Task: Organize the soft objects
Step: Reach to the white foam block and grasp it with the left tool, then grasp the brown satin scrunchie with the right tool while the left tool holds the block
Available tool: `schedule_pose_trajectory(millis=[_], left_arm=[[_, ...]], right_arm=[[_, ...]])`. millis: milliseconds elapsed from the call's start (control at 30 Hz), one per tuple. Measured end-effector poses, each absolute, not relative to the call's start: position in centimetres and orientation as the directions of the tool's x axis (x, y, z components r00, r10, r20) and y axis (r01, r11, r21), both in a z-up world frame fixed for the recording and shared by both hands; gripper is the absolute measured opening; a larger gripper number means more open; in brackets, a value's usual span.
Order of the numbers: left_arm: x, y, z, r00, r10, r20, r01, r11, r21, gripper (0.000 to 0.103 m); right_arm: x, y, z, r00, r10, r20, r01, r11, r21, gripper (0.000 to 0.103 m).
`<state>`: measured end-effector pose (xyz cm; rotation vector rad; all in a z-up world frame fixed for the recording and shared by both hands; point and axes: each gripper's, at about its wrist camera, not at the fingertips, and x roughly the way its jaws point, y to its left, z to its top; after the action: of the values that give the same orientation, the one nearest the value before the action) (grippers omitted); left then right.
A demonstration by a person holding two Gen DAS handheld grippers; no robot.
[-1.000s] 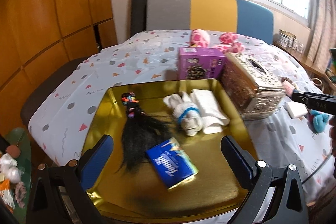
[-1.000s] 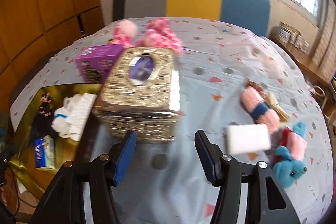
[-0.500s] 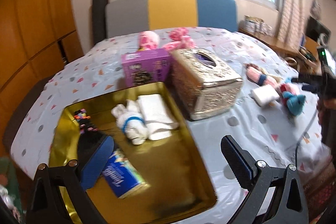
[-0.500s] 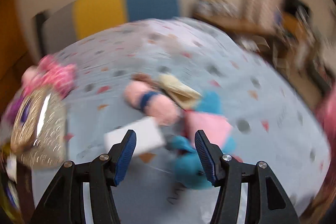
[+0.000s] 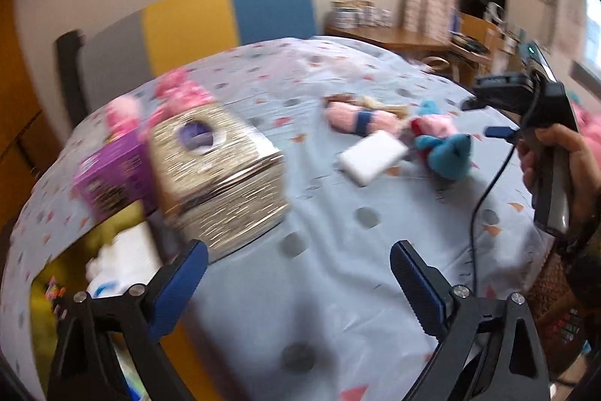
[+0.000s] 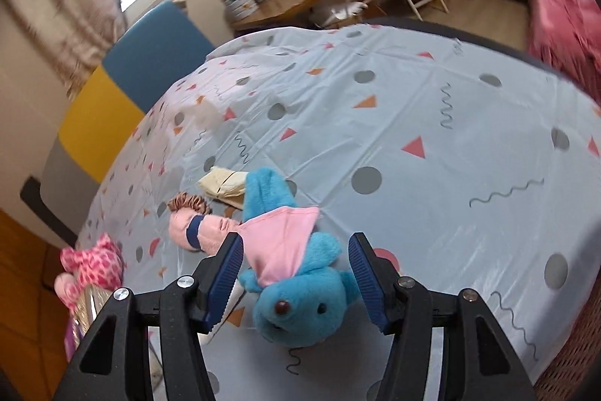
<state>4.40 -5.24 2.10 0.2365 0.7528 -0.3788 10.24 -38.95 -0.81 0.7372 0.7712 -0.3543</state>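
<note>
Right tongs (image 6: 295,279) hovered over the blue bear (image 6: 296,292), jaws apart on either side of it, pads not touching. Bear lay face up on the desk (image 6: 432,123), a pink cloth (image 6: 280,241) across its body. Just beyond it on the left: pink sock roll (image 6: 199,232) with a blue band, touching the cloth; a brown scrunchie (image 6: 188,202) at its far end; a cream bundle (image 6: 223,183) behind the bear's limb.

Left tongs (image 5: 298,282) were wide apart with nothing between them, over bare desk near the front edge; the jaws had just narrowed slightly. Left view was blurred. In it, a white sponge (image 5: 372,156) lay mid-desk, just left of the bear (image 5: 447,153) and near the sock roll (image 5: 355,119). A glittery tissue box (image 5: 221,171) stood left of centre, a purple box (image 5: 112,171) beside it on the left, pink plush (image 5: 176,96) behind both. A gold tray (image 5: 56,273) sat at the near left, holding white folded items (image 5: 124,262); detail was too smeared to tell more.

A hand (image 5: 552,156) at the right edge gripped the right tool's handle, cable trailing down over the desk.
</note>
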Motion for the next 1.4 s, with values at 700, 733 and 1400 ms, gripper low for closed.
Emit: schedule_pose_trajectory(millis=[700,733,1400], left_arm=[[18.5,-19.8,-4.5,0.534,-0.266,-0.803,0.637,0.751,0.174,0.101],[18.9,-20.2,-4.7,0.531,-0.266,-0.805,0.641,0.747,0.176,0.101],[14.3,-16.6,-7.8,0.48,-0.279,-0.832,0.567,0.822,0.051,0.064]], right_arm=[[10.7,-39.3,-1.5,0.696,0.089,-0.712,0.495,0.659,0.566,0.06],[10.7,-39.3,-1.6,0.695,0.094,-0.713,0.496,0.655,0.57,0.06],[11.3,-38.5,-1.7,0.686,0.14,-0.714,0.46,0.676,0.575,0.06]])
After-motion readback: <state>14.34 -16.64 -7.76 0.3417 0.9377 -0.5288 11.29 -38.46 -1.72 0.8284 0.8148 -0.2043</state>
